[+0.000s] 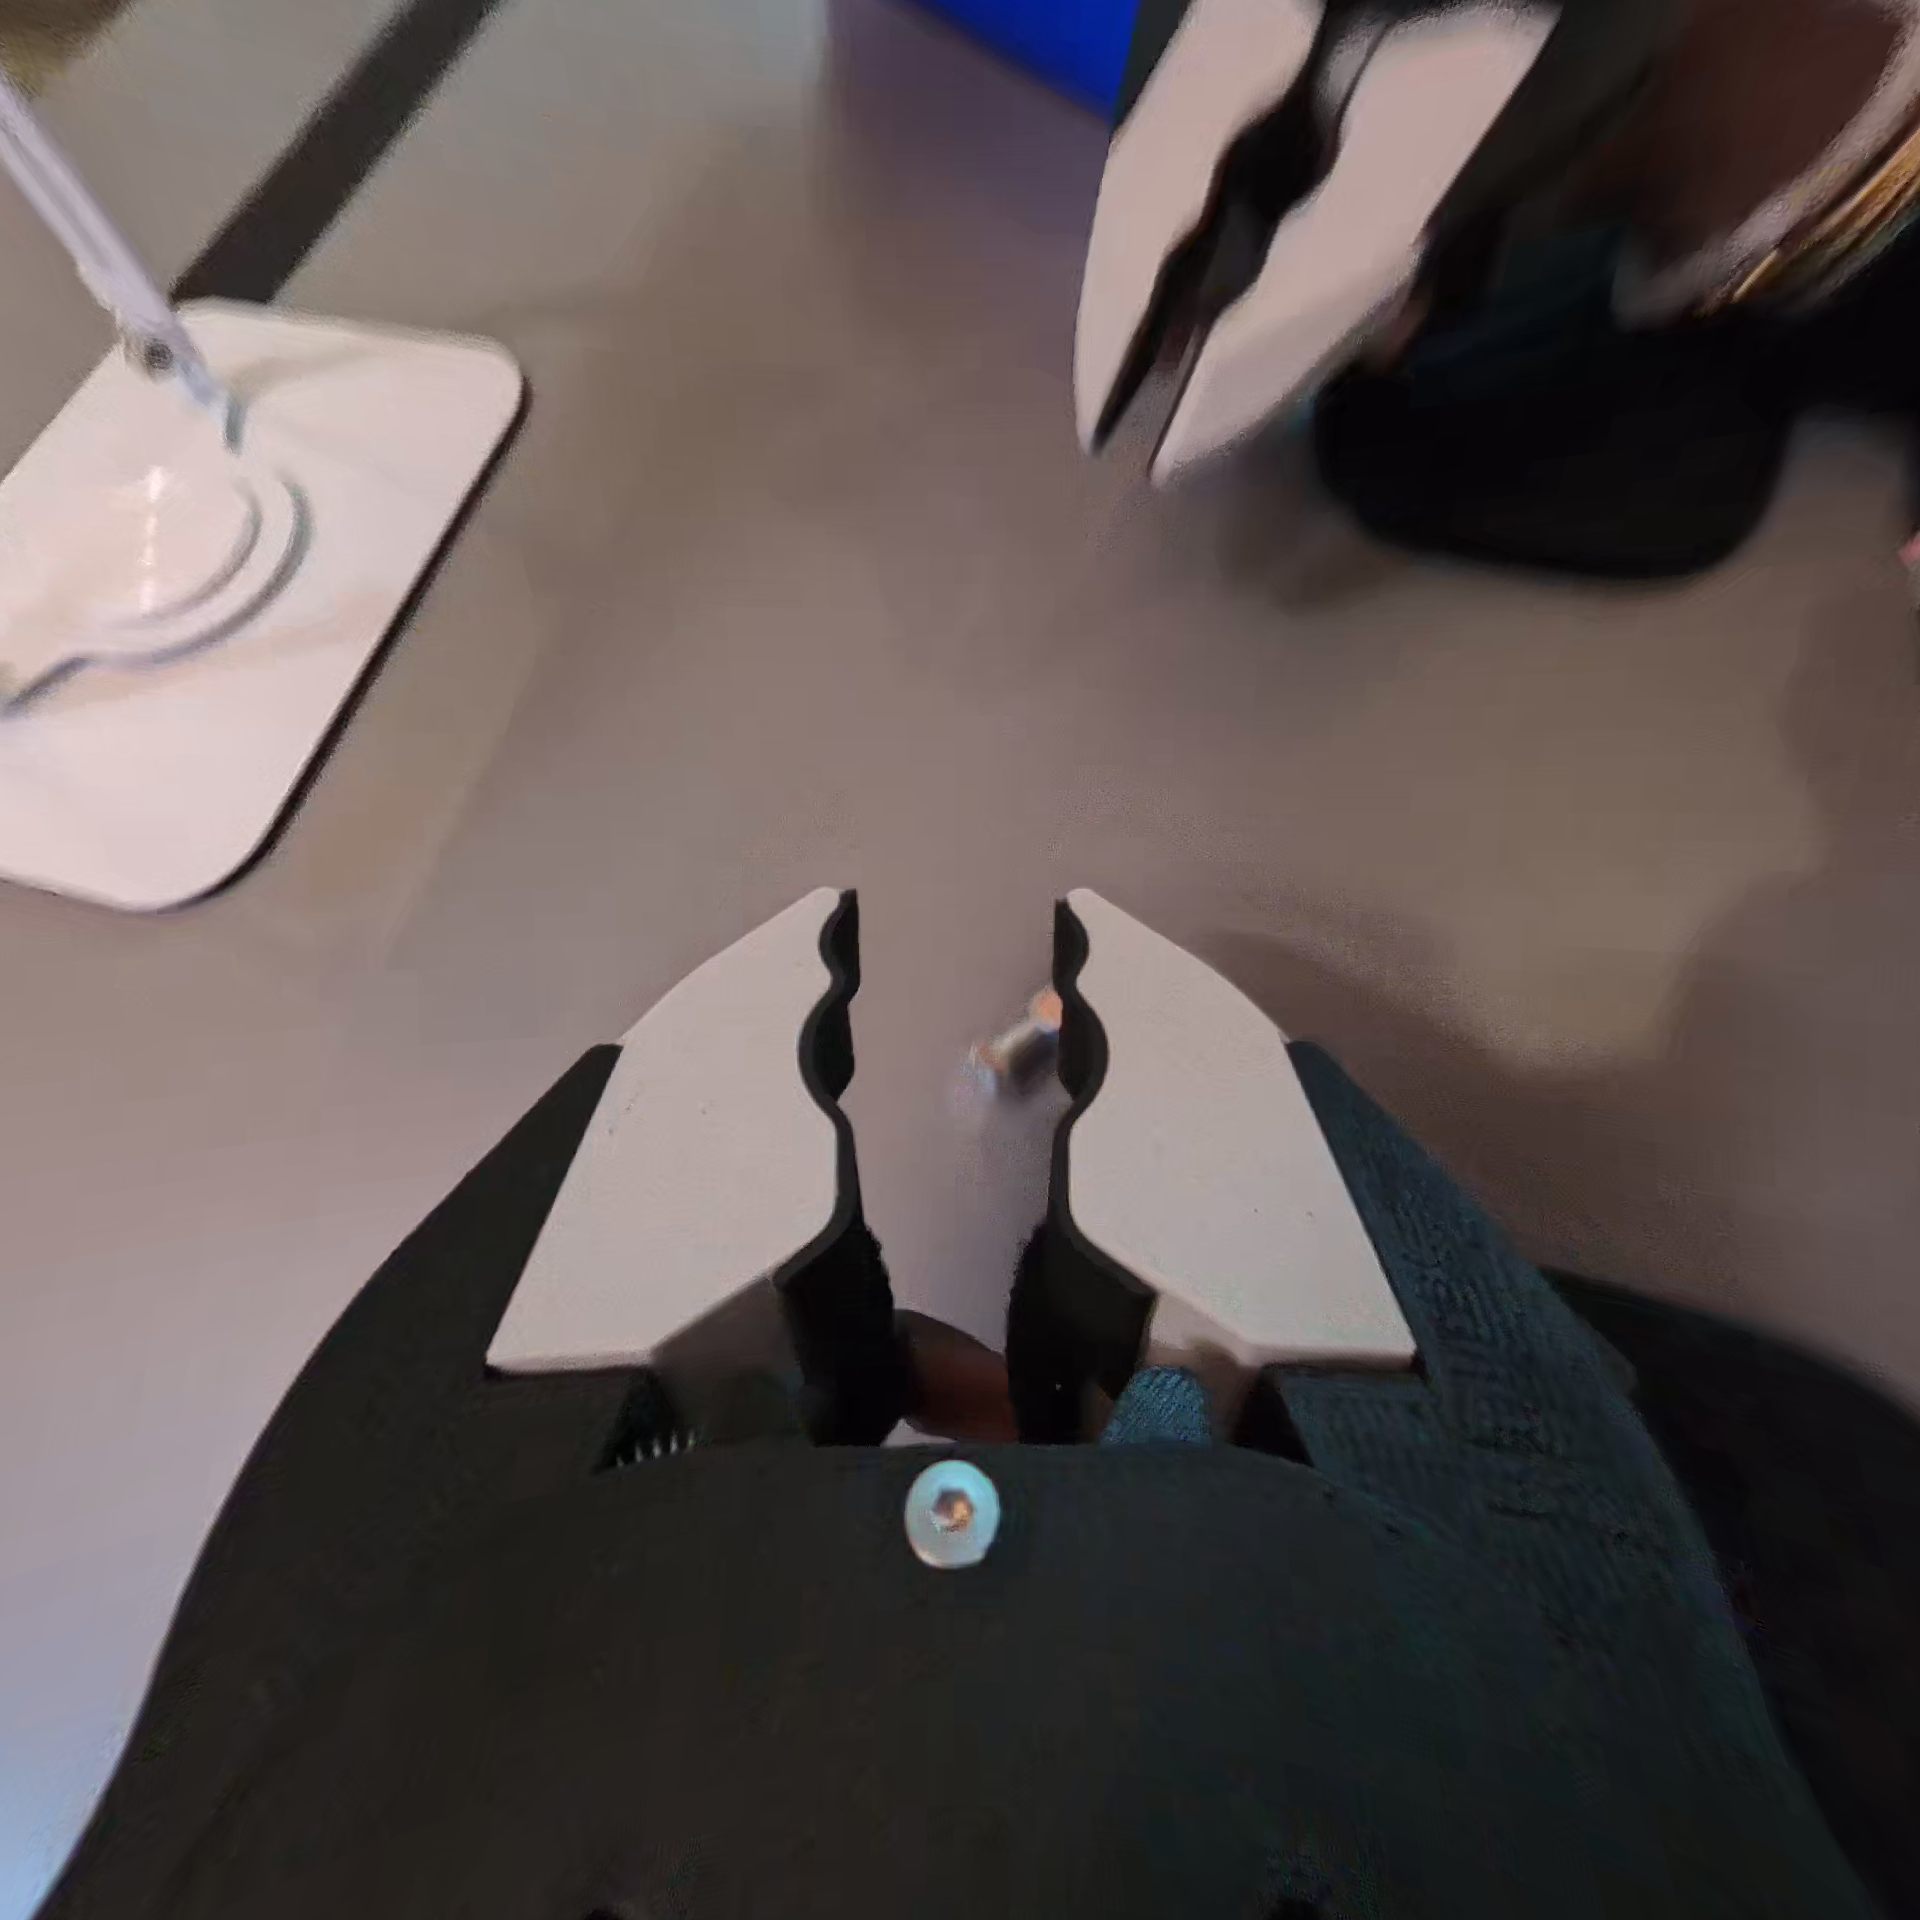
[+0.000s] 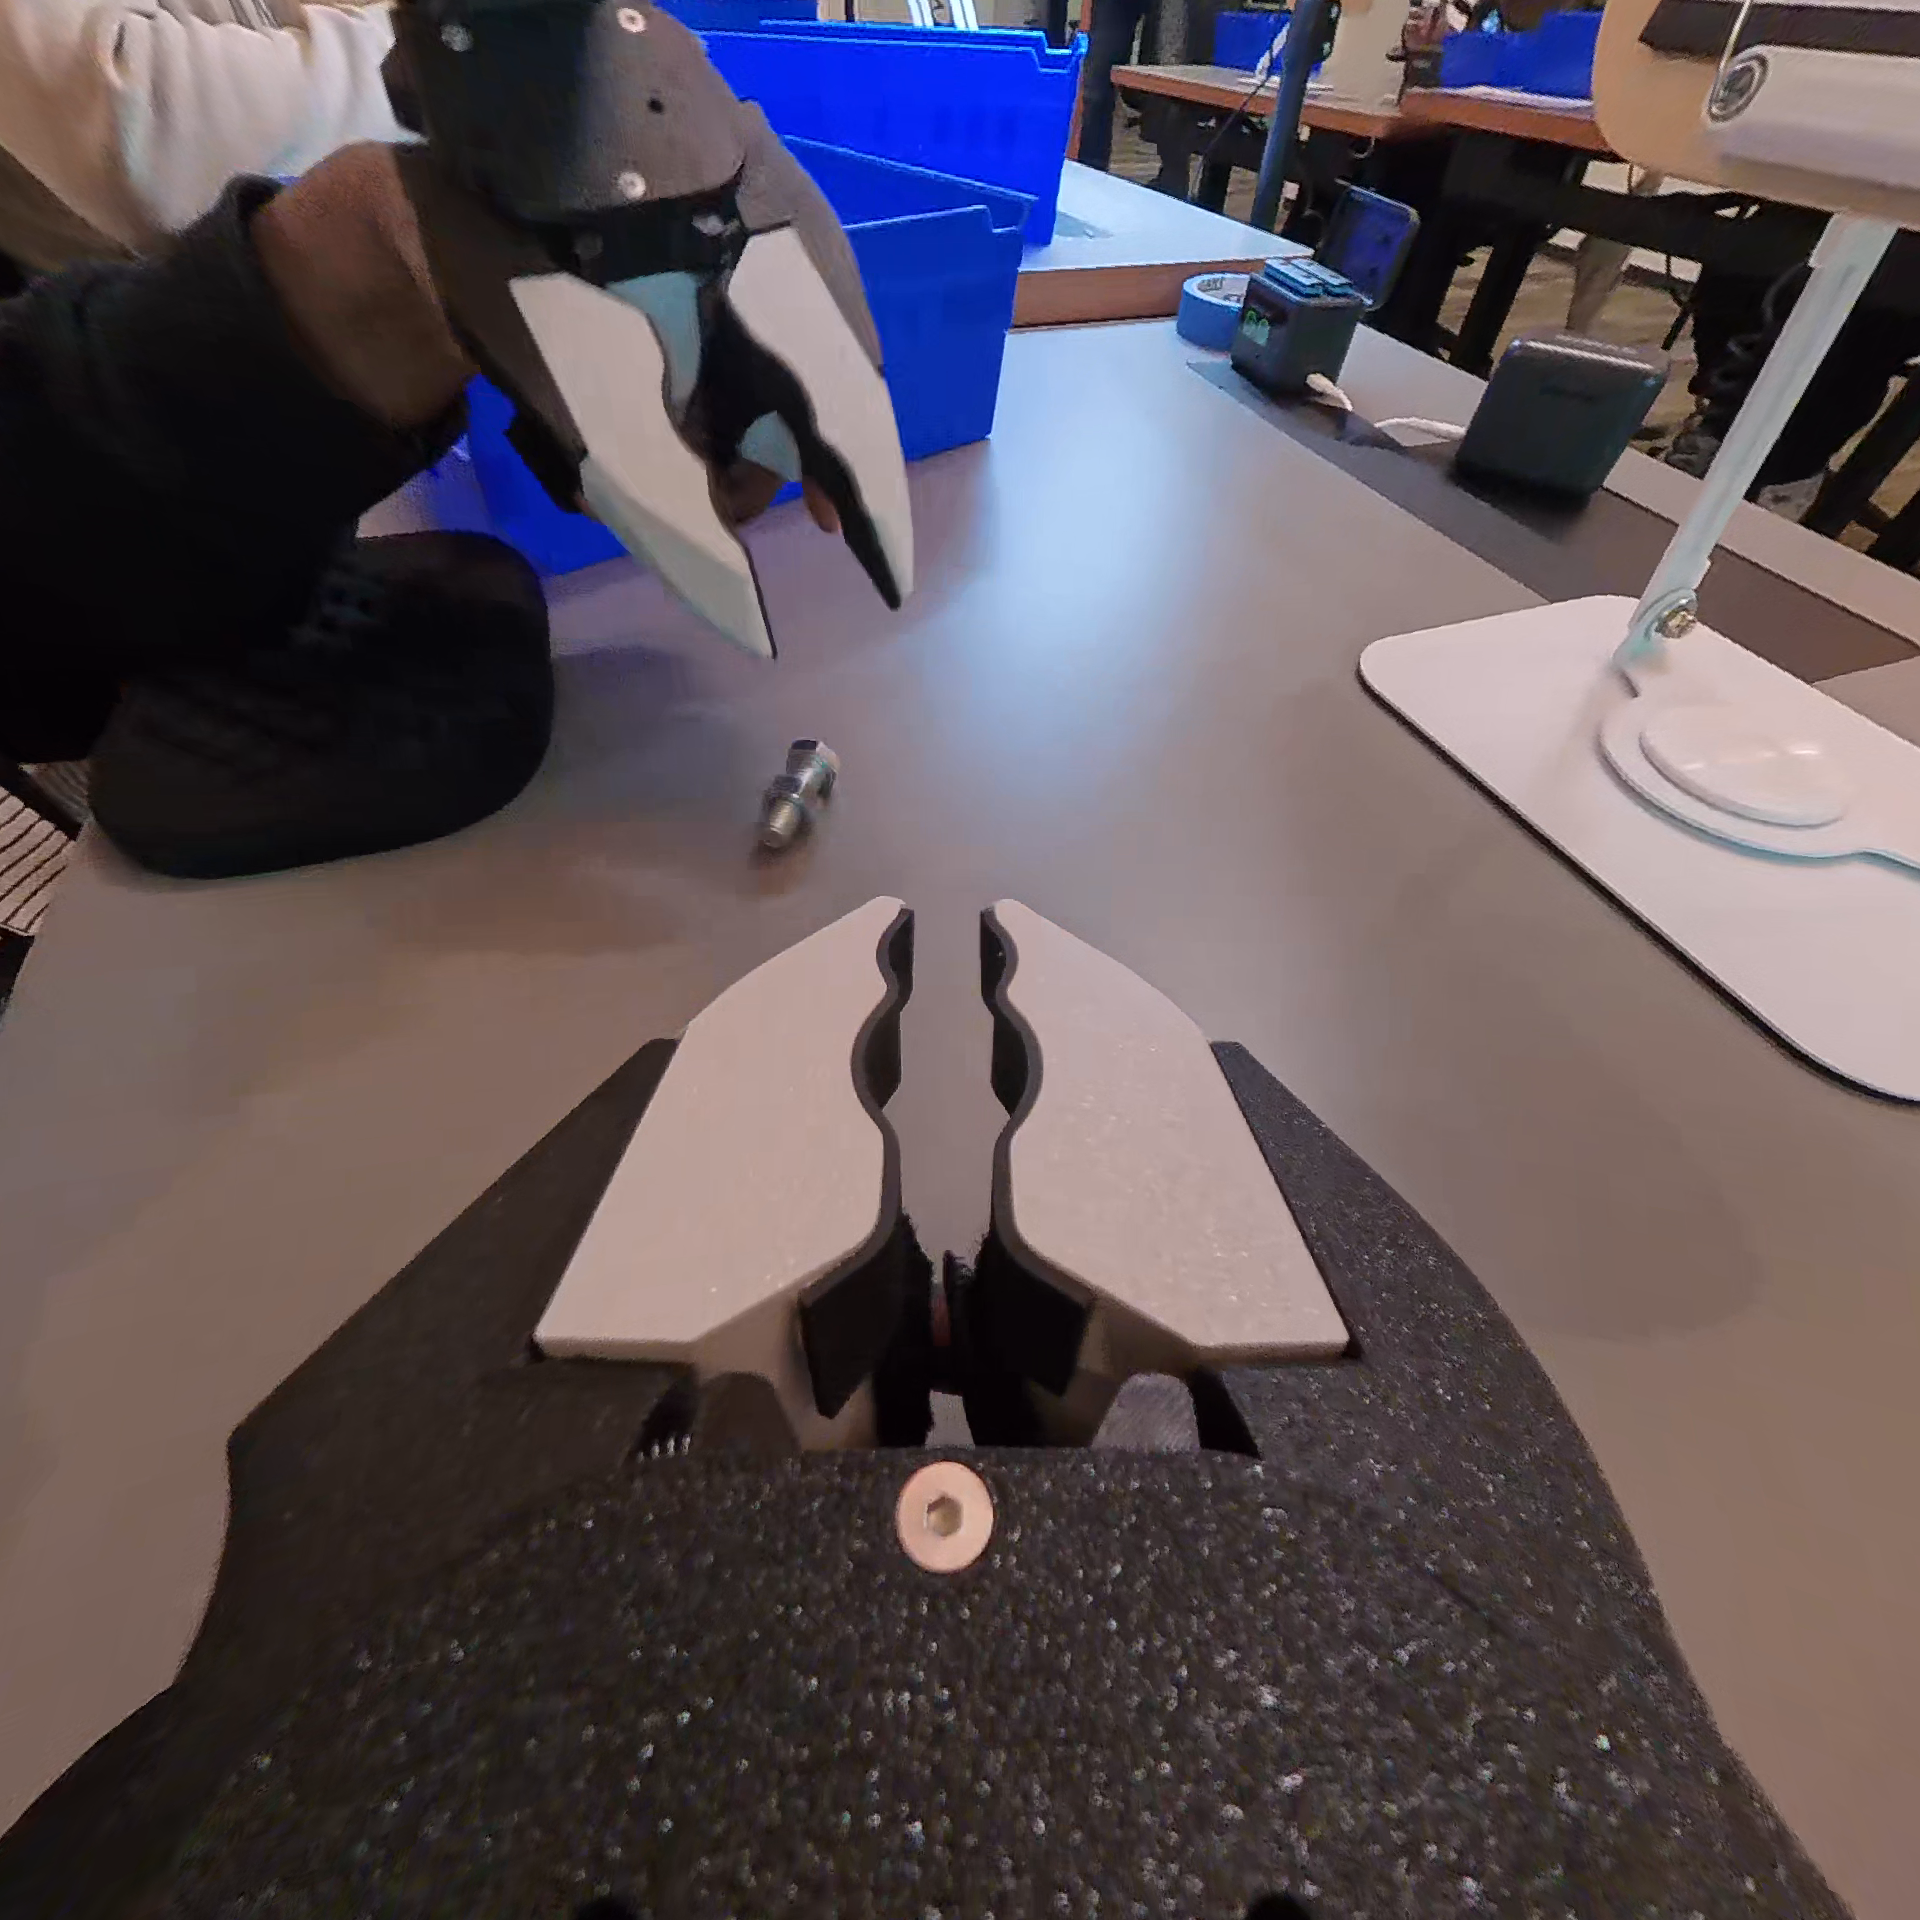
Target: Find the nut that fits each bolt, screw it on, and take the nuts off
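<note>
A small silver bolt with a nut on it lies on the grey table. In the left wrist view the bolt shows below, between my left gripper's fingers, close to the right one. My left gripper is open and empty, hovering above the bolt; it also shows in the right wrist view. My right gripper is empty, its jaws a narrow gap apart, a short way from the bolt. It shows blurred at the top right of the left wrist view.
A white lamp base with a slanted arm stands on the table; it also shows in the left wrist view. Blue bins, a blue tape roll and two dark boxes sit at the back. A person's dark sleeve rests on the table. The left gripper's tips are roughly 11 centimetres from the right gripper's.
</note>
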Demonstrator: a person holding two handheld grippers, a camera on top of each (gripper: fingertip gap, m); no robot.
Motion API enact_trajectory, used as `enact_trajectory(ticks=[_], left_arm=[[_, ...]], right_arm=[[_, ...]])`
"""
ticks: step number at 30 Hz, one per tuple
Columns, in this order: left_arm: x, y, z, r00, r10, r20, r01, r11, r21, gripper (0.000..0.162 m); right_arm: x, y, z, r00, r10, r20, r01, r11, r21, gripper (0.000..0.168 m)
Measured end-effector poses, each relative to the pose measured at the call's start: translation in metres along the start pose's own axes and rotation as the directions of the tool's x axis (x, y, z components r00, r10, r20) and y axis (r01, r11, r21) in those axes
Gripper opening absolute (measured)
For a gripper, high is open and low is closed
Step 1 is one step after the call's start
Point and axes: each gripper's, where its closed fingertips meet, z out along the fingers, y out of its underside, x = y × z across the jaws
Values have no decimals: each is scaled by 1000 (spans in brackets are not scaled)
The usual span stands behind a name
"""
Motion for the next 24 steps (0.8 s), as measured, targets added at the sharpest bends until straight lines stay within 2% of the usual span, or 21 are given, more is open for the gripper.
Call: enact_trajectory(ticks=[1, 2, 6, 8, 10, 11, 12, 14, 15, 17, 21, 24], left_arm=[[-4, 11, 2, 999, 8, 35, -6, 998, -65, 36], [-1, 20, 4, 1000, -7, 13, 9, 993, -119, 36], [15, 34, 7, 996, -36, -82, 21, 982, -186, 37], [7, 42, 10, 998, -65, -24, 58, 970, -236, 41], [0, 43, 13, 986, -158, 43, 164, 955, -248, 40], [4, 43, 13, 986, -167, 22, 167, 954, -250, 38], [9, 45, 12, 994, -110, -13, 103, 960, -260, 33], [7, 49, 9, 990, 141, -21, -142, 951, -273, 33], [4, 48, 8, 965, 262, -5, -253, 927, -276, 35], [-2, 45, 6, 918, 396, 12, -373, 874, -310, 35], [0, 48, 1, 909, 408, -83, -404, 817, -412, 27], [5, 47, 1, 888, 420, -186, -456, 760, -462, 28]], right_arm=[[0, 0, 0, 1000, 2, -2, -2, 1000, -2, 13], [0, 1, 0, 1000, 3, -2, -3, 1000, -5, 13], [-1, 2, 1, 1000, -11, -4, 11, 1000, -12, 14], [-1, 3, 1, 1000, -16, -4, 16, 1000, -18, 14], [-2, 3, 2, 1000, -23, -2, 23, 999, -22, 14], [-3, 3, 2, 1000, -26, 0, 26, 999, -23, 15], [-3, 3, 2, 1000, -29, 4, 29, 999, -23, 15], [-4, 4, 2, 999, -34, 8, 34, 999, -26, 15], [-5, 4, 2, 999, -36, 9, 37, 999, -28, 15], [-6, 4, 3, 999, -44, 9, 45, 999, -31, 15], [-7, 4, 3, 998, -58, 12, 58, 998, -33, 15], [-8, 4, 2, 998, -66, 14, 66, 997, -31, 16]])
